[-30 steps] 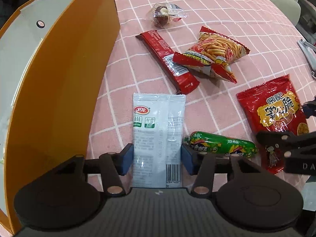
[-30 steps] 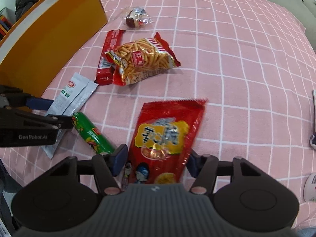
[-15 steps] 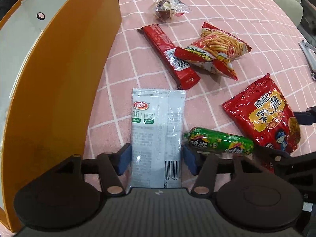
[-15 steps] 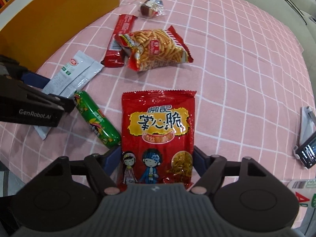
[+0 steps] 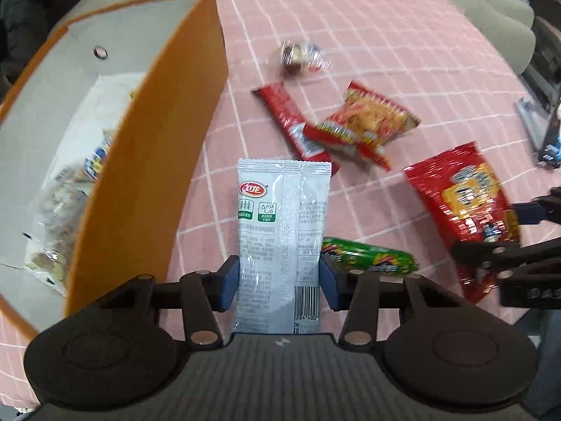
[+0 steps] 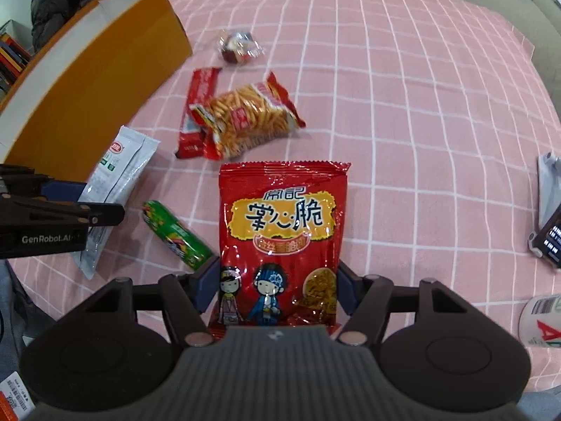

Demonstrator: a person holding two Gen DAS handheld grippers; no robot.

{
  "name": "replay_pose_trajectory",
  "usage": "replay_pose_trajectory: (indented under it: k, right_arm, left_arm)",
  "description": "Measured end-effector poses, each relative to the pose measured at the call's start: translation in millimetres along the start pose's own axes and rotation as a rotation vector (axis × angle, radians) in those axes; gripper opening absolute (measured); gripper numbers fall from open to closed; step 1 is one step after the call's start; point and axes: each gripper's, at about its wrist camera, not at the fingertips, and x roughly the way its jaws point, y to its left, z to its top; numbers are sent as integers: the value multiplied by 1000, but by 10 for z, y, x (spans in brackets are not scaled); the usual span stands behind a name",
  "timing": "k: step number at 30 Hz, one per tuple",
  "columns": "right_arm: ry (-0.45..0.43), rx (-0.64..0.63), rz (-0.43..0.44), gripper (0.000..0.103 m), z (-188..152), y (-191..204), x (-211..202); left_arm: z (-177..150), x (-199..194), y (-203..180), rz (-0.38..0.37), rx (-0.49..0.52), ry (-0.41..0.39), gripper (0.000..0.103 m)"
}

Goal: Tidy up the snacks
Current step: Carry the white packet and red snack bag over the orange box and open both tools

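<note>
My left gripper (image 5: 279, 277) has its blue pads pressed on both sides of a white snack packet (image 5: 280, 210), jaws still closing, and holds it above the pink checked cloth. Just left of it stands the open orange box (image 5: 147, 161). My right gripper (image 6: 277, 280) is shut on a red snack bag (image 6: 280, 217), also held off the cloth. Between the two lies a green sausage stick (image 6: 177, 235) on the cloth. Farther back lie a red bar (image 5: 287, 119), a noodle-snack bag (image 5: 364, 122) overlapping it, and a clear-wrapped sweet (image 5: 298, 58).
Several wrapped snacks (image 5: 63, 217) lie inside the box. At the right edge of the cloth (image 6: 420, 105) are a phone on a stand (image 6: 548, 242) and a white container (image 6: 540, 319). A grey sofa edge runs behind.
Both grippers have risen, each lifting its packet off the cloth. The left wrist view now looks over the box wall into its inside.
</note>
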Motion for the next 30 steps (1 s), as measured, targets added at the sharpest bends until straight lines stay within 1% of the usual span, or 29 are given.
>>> replay_pose_trajectory:
  k: [4,7,12,15,18,21,24,26,28,30]
  right_arm:
    - [-31,-54,29,64,73,199,-169]
    - [-76,-132,41,64,176,409,-348]
    - [-136,-251,62,64,445,769,-552]
    - [-170,-334,70,64,621,1071,-612]
    - [-205,-417,85,64,807,1403,-665]
    - [-232,-486,90,64,1033,1709,-708]
    - [-248,-547,100,64,1281,1996,-682]
    - [-255,-587,98,64,1439,2183,-641]
    - [-256,-630,88,64,1578,2365,-564]
    - [-237,-662,78,64,1712,2525,-441]
  left_arm:
    - [54,-350,25,-48,15,-33,54]
    - [144,-620,126,-50,21,-64,54]
    - [317,-1016,403,-10,23,-138,54]
    - [426,-1137,616,45,29,-155,54]
    - [520,-1179,838,103,31,-155,54]
    - [655,-1172,1146,147,2,-150,54]
    - [767,-1130,1440,166,-23,-141,54]
    - [840,-1072,1605,180,-17,-135,54]
    - [888,-982,1743,183,-11,-124,54]
    - [948,-864,1863,173,-8,-111,54]
